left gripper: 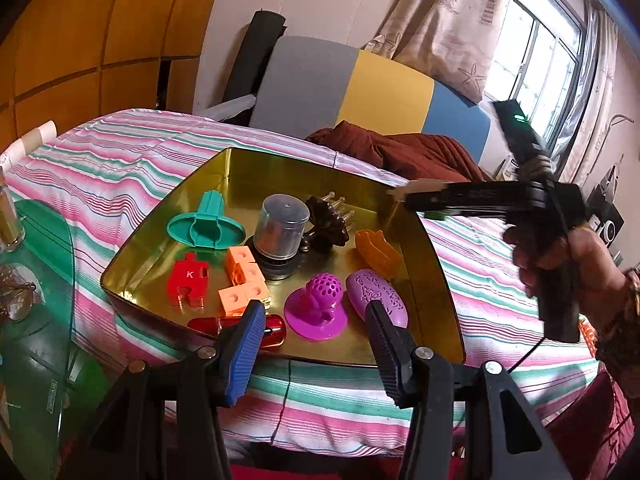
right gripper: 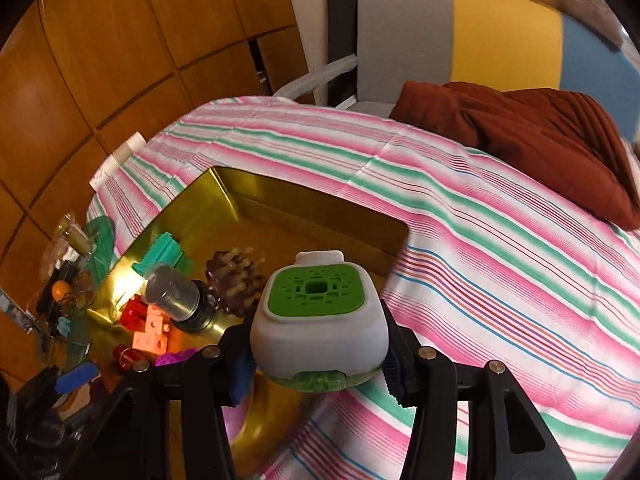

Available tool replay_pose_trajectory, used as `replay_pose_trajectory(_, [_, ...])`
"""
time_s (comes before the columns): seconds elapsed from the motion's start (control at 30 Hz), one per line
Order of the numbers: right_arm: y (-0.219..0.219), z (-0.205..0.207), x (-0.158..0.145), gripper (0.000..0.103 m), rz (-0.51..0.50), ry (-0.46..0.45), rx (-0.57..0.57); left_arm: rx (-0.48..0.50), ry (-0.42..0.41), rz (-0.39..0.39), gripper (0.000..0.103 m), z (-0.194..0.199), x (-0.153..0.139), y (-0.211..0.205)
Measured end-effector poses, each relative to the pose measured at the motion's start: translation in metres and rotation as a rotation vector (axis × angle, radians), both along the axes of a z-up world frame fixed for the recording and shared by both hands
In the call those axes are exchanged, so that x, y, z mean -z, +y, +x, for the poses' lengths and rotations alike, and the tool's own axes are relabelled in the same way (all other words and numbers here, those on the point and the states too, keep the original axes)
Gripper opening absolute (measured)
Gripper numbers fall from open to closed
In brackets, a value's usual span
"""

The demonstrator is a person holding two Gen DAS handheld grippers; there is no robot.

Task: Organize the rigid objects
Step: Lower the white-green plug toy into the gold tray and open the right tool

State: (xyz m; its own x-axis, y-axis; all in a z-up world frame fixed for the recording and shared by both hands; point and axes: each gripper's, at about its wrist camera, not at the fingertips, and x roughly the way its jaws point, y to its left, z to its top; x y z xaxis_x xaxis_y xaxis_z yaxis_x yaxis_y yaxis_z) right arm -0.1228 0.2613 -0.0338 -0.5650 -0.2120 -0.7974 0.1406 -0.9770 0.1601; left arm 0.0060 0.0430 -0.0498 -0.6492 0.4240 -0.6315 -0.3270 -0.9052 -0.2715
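A gold tray (left gripper: 280,172) lies on the striped bedspread and holds several small items: a teal piece (left gripper: 206,228), a clear-capped cylinder (left gripper: 280,236), a brown spiky piece (left gripper: 326,220), orange cubes (left gripper: 242,280), a red K puzzle piece (left gripper: 188,280), a magenta perforated piece (left gripper: 318,304) and a purple oval (left gripper: 376,296). My left gripper (left gripper: 316,340) stands open and empty over the tray's near edge. My right gripper (right gripper: 318,360) is shut on a white device with a green grille (right gripper: 316,292), above the tray's (right gripper: 320,216) right side. A hand carries that gripper (left gripper: 420,196).
The striped bedspread (right gripper: 480,220) stretches right of the tray. A red-brown blanket (right gripper: 540,132) lies by the grey, yellow and blue headboard (left gripper: 380,92). A cluttered green glass table (left gripper: 40,280) stands at the left, with wooden cabinets (right gripper: 120,60) behind.
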Motion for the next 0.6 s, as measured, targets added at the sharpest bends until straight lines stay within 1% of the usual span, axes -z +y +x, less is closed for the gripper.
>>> replay_pose_trajectory(0.13, [-0.011, -0.019, 0.010, 0.052, 0.021, -0.029, -0.007, -0.001, 0.013, -0.010, 0.056, 0.002, -0.001, -0.003])
replay_pose_trajectory(0.37, [-0.025, -0.048, 0.025, 0.052, 0.072, -0.067, -0.019, -0.011, 0.012, -0.004, 0.056, 0.002, 0.000, -0.009])
replay_pose_trajectory(0.6, [-0.031, -0.063, 0.039, 0.052, 0.114, -0.085, -0.028, -0.010, 0.012, -0.008, 0.056, 0.002, 0.001, -0.008])
